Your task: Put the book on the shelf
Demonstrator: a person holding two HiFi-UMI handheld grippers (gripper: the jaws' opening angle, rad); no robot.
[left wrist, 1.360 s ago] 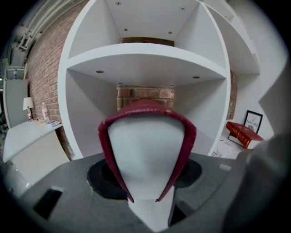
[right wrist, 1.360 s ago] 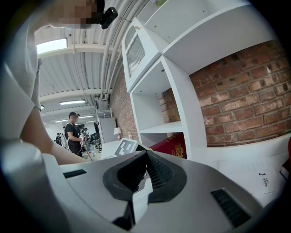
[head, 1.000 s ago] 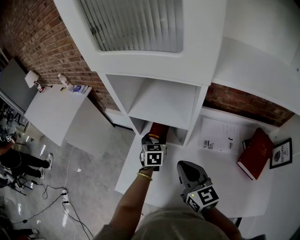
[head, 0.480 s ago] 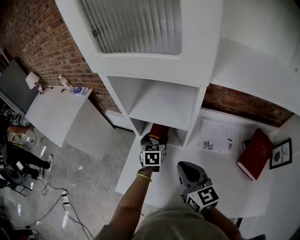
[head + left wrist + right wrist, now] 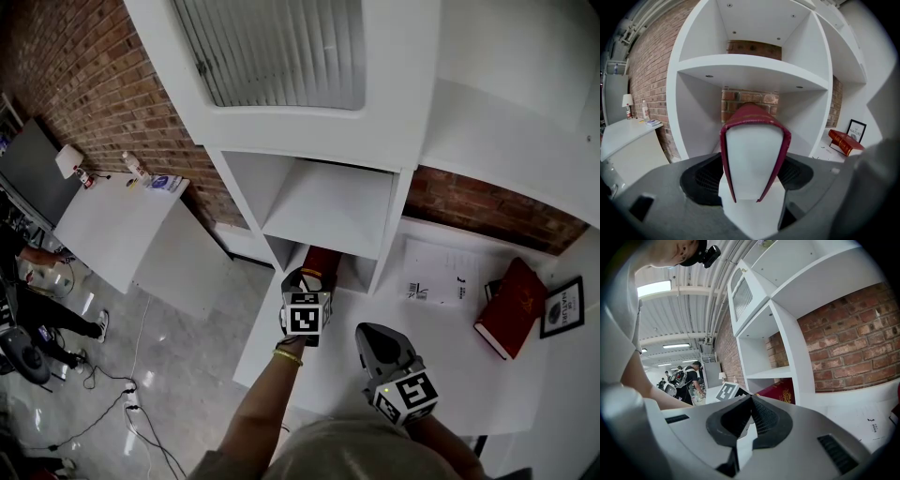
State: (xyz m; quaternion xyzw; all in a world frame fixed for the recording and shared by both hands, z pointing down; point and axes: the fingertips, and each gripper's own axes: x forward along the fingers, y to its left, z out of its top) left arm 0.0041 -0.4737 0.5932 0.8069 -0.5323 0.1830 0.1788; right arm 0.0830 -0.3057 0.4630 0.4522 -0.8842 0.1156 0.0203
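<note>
A dark red book (image 5: pixel 321 260) stands upright on its edge in the lowest compartment of the white shelf unit (image 5: pixel 328 211). In the left gripper view its white page block and red covers (image 5: pixel 754 154) rise between my left gripper's (image 5: pixel 754 176) jaws. Those jaws have just been opening and now stand wide, one pad on each side of the covers without pressing. Seen from the head, my left gripper (image 5: pixel 302 281) sits right at the compartment's mouth. My right gripper (image 5: pixel 375 339) hovers over the white table with its jaws together and nothing in them (image 5: pixel 751 399). It looks toward the book (image 5: pixel 780 391).
A second red book (image 5: pixel 511 307) lies on the white table (image 5: pixel 450 347) at the right, beside a framed picture (image 5: pixel 562 307) and a printed sheet (image 5: pixel 439 275). A brick wall runs behind the shelf. A side table (image 5: pixel 112 216) with small items stands at the left.
My left gripper stays at the book in the lowest compartment, and my right gripper has not moved. A person on the floor at far left has shifted.
</note>
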